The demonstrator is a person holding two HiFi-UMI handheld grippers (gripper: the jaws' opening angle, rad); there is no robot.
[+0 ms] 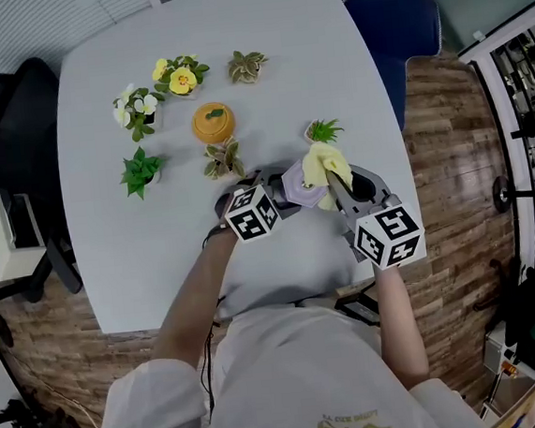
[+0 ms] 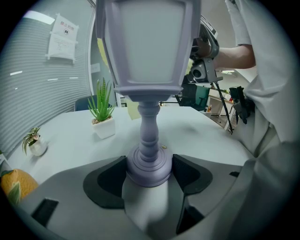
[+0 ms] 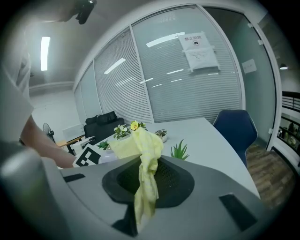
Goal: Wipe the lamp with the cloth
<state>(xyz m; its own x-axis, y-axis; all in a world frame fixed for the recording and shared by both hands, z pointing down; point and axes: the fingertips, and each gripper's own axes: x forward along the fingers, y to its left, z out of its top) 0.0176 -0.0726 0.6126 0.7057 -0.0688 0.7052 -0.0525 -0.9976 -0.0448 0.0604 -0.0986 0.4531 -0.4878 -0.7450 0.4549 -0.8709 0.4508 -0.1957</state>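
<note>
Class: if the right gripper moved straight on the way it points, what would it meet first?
Probably the small spiky green plant, just beyond the yellow cloth held by the right gripper. The lamp sits slightly left of that line. Depth is unclear.

This is an office meeting room. A big pale table has a blue chair at 1 o'clock and black chairs at 10 o'clock. Glass walls with blinds carry taped notices.

The lamp stands on the surface. The cloth is at the lamp's right side. A plant sits just behind the lamp.
</note>
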